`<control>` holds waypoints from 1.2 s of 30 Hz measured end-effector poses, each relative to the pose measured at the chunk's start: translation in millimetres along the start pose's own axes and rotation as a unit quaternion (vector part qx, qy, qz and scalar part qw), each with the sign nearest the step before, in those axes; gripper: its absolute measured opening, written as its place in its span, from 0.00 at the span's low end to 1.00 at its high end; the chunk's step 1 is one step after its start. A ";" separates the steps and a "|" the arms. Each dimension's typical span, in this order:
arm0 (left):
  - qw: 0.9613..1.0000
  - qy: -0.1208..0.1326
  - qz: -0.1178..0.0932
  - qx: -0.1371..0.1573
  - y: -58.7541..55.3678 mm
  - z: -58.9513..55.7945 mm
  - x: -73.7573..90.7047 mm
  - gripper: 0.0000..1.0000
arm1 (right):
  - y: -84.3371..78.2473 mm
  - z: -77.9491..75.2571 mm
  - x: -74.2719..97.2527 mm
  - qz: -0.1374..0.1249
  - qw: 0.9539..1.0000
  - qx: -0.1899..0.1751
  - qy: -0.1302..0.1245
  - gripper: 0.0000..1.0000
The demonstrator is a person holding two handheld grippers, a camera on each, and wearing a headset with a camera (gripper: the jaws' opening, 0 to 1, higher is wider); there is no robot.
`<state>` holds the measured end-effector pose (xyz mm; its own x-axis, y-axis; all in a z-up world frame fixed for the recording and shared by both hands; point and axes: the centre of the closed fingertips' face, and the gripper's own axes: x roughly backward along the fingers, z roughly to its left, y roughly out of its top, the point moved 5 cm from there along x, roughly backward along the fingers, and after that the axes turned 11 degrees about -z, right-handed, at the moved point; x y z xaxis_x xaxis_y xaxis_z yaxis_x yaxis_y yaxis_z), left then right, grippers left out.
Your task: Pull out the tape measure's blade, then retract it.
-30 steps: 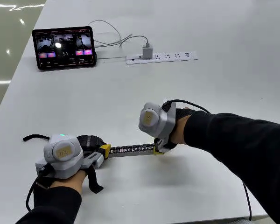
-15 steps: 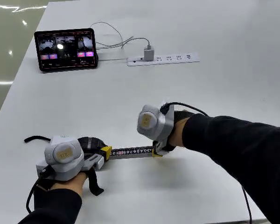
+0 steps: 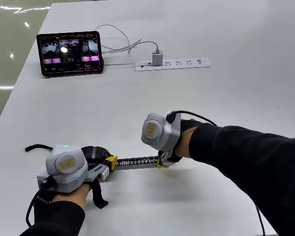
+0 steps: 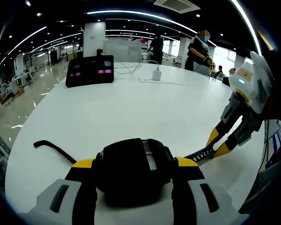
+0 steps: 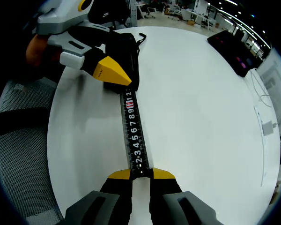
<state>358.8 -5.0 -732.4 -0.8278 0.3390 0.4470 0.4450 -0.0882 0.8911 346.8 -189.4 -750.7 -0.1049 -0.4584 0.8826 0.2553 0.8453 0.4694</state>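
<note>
My right claw sits at 6 o'clock, its yellow tips pinched together on the end of the blade. The blade lies flat on the white counter and runs toward 11 o'clock into the black case, which the left claw grips. A dark tablet lies at 2 o'clock.

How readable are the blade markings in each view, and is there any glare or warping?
Right gripper view: numerals on the blade are sharp, but the fisheye bows the table edge. Head view: markings too small to read; glare sits on the floor. Left gripper view: the case hides most of the blade.
</note>
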 end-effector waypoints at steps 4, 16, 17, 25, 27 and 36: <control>1.000 0.001 -0.002 -0.001 0.0 -0.1 0.2 0.60 | 2.0 0.2 -1.0 -0.001 1.000 0.000 0.001 0.09; 1.000 0.000 -0.002 -0.002 0.4 -0.4 0.2 0.60 | 9.8 1.4 -3.8 -0.012 1.000 0.005 0.003 0.09; 1.000 0.000 -0.002 -0.002 0.4 -0.5 0.3 0.60 | 10.2 1.2 -3.9 -0.013 1.000 0.005 0.004 0.09; 1.000 0.000 -0.002 -0.001 0.4 -0.6 0.6 0.60 | 13.4 1.8 -5.4 -0.015 1.000 0.005 0.003 0.09; 1.000 0.000 -0.003 -0.001 0.4 -0.5 0.6 0.60 | 14.2 2.0 -5.9 -0.015 1.000 0.006 0.003 0.09; 1.000 -0.002 -0.005 -0.002 0.2 0.1 0.6 0.59 | 17.7 2.5 -8.2 -0.017 1.000 0.006 0.003 0.09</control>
<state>358.5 -4.7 -732.0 -0.8308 0.3437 0.4378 0.4354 -0.0887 0.8959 349.7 -170.0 -749.6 -0.1076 -0.4884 0.8659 0.2397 0.8326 0.4994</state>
